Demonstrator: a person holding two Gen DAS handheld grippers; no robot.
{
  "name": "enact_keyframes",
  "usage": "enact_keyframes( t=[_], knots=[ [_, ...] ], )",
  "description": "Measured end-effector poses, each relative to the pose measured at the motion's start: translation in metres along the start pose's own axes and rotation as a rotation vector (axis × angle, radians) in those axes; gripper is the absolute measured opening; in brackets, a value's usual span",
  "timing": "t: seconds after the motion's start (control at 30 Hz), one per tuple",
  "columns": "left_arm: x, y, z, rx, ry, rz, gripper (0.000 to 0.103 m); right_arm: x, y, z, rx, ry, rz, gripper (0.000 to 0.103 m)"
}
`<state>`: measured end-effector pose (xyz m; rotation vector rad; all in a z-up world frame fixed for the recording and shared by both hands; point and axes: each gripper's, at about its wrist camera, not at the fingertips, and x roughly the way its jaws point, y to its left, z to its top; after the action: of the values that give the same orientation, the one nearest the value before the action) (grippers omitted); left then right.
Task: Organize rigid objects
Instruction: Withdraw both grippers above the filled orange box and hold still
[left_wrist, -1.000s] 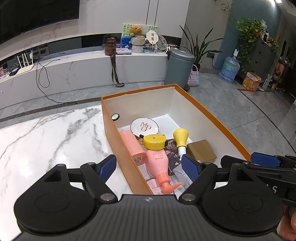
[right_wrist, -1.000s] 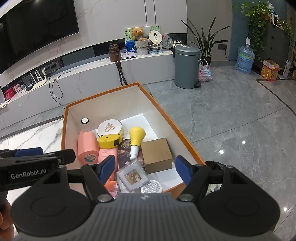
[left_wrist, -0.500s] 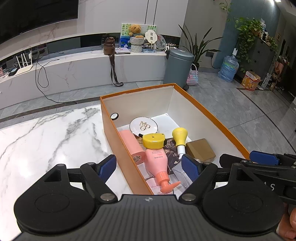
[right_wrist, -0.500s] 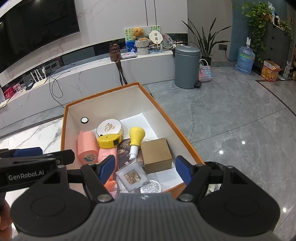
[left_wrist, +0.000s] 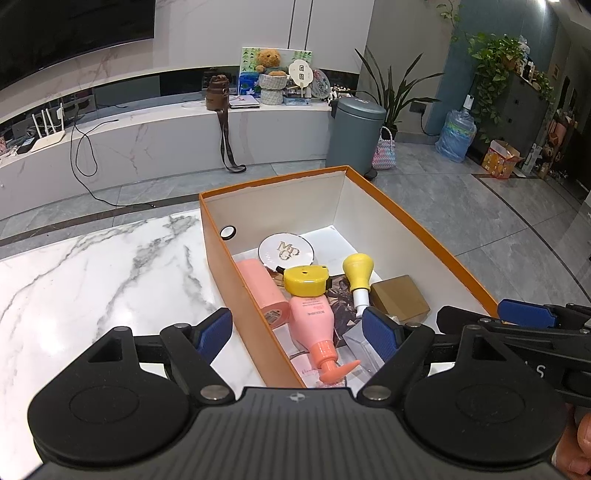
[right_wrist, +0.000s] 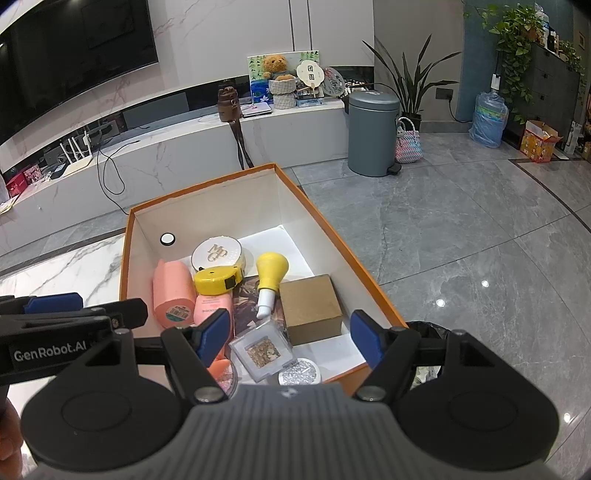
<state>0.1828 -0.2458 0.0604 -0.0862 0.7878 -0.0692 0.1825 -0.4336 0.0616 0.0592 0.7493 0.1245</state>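
Since the items are already gathered in the box (right_wrist: 369, 280) on the table (left_wrist: 92, 277), little sorting seems left. Both the left gripper (left_wrist: 297, 330) and right gripper (right_wrist: 290, 332) are held spread and empty above its near end.

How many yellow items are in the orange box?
2. A yellow tape measure lies mid-box, in front of the round white compact. A yellow bulb with a white nozzle lies just right of it, beside the brown box. More could be hidden under the near-end clutter.
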Motion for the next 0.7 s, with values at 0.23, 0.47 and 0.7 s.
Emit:
enact_keyframes(
  t=[0.23, 0.47, 0.7],
  knots=[
    [-0.0003, -0.0004, -0.0001, 0.001, -0.002, -0.011, 0.094, 0.0015, -0.0030, -0.0002, 0.000, 0.002, -0.006, 0.071],
    [0.0000, -0.0005, 0.0002, 0.002, -0.001, -0.010, 0.095, 0.0005, -0.0032, 0.0002, -0.002, 0.001, -0.008, 0.071],
    [0.0004, -0.0007, 0.0003, -0.001, 0.000, -0.012, 0.095, 0.0009, -0.0041, 0.0013, 0.001, 0.001, -0.012, 0.071]
  ],
)
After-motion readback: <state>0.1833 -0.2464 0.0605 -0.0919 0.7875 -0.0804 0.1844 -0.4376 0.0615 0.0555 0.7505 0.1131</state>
